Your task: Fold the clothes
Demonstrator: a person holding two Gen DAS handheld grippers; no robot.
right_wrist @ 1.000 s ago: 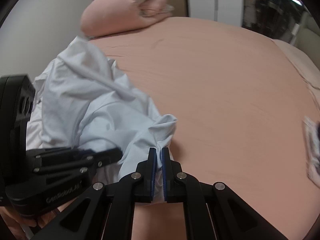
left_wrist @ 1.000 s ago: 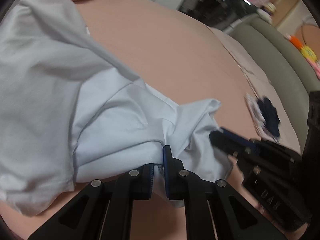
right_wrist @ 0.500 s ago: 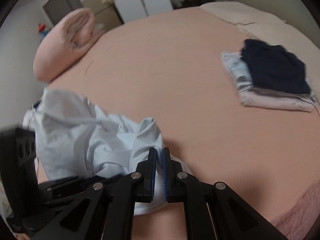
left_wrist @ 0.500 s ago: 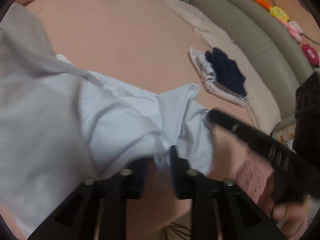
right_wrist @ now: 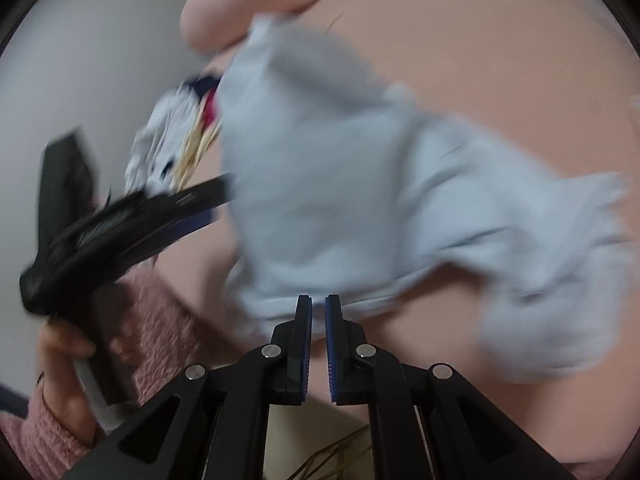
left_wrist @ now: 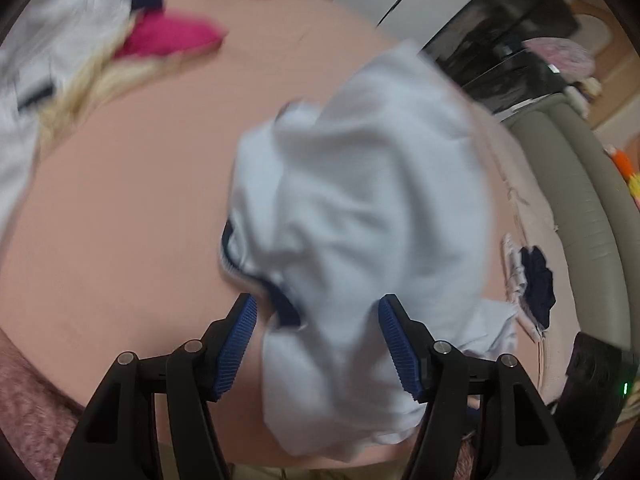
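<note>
My left gripper (left_wrist: 316,344) has just been opening; its fingers (left_wrist: 236,344) stand wide, with the pale blue shirt (left_wrist: 360,208) loose between them, mid-frame over the pink bed (left_wrist: 120,220). My right gripper (right_wrist: 318,344) pinches the shirt's hem, fingers (right_wrist: 304,344) nearly together. Folded clothes (left_wrist: 528,280) sit at right.

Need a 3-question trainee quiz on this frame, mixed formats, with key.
1. True or false: the left gripper has its jaws spread apart.
2. Which gripper is clamped on the light blue shirt? A) left B) right C) neither
3. Fill in: the folded stack on the pink bed is topped by a ____ garment.

Key: 1 true, its jaws have just been opening, shirt cloth loose between them. 2 B, the right gripper pinches the shirt's edge. 3 dark navy.
</note>
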